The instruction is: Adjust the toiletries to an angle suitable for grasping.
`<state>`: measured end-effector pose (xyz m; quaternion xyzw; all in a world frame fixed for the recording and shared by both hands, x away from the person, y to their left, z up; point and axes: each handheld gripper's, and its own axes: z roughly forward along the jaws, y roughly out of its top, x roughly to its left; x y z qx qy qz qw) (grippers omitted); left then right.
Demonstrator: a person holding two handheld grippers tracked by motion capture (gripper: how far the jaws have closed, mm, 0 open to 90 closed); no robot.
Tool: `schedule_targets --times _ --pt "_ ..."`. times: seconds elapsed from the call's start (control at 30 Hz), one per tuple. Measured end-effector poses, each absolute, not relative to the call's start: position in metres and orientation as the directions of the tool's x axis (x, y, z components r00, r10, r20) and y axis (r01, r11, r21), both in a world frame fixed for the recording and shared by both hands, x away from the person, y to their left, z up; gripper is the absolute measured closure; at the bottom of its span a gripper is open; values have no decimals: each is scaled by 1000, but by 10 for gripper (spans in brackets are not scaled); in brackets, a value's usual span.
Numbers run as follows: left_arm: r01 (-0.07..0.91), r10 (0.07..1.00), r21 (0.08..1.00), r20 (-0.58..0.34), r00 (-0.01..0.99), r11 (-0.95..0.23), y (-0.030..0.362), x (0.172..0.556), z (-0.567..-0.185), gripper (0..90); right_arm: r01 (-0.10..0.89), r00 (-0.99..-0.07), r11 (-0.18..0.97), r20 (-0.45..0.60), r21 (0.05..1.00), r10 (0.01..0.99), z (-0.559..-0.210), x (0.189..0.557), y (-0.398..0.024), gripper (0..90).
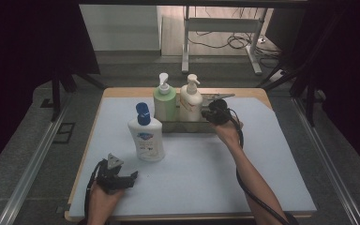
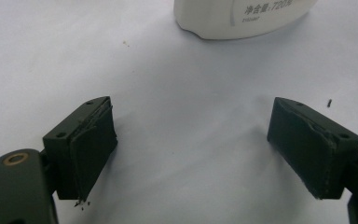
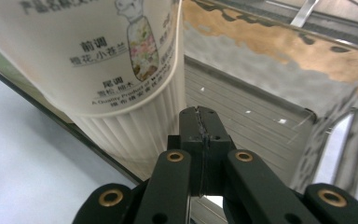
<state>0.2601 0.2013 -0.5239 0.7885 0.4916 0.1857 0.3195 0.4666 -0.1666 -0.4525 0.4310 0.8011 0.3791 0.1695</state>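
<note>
A white bottle with a blue cap (image 1: 145, 136) stands on the pale mat; its base (image 2: 242, 18) shows in the left gripper view. Behind it, a green pump bottle (image 1: 164, 101) and a cream pump bottle (image 1: 191, 101) stand in a shallow metal tray (image 1: 183, 125). My right gripper (image 1: 208, 114) is at the tray's right end, just right of the cream bottle. Its jaws (image 3: 200, 114) are shut on nothing, beside the cream bottle's ribbed base (image 3: 98, 60). My left gripper (image 1: 130, 178) rests low at the front left, open (image 2: 191, 126), with bare mat between its pads.
The tray's far wall (image 3: 279, 51) is shiny metal with worn brown patches. The mat (image 1: 262, 154) lies on a wooden table. Beyond the table stand a desk frame (image 1: 220, 42) and loose cables on the floor. Dark curtains hang on both sides.
</note>
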Motion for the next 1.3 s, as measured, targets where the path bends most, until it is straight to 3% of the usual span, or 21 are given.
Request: schedule_targets --times 0.63,1.3 --pt "657 894 686 -22 447 -312 201 260 -524 148 579 -569 360 46 731 821 -459 468 -159 895" --pt "657 894 686 -22 447 -312 201 260 -524 148 557 -632 406 52 725 773 -457 463 -140 894"
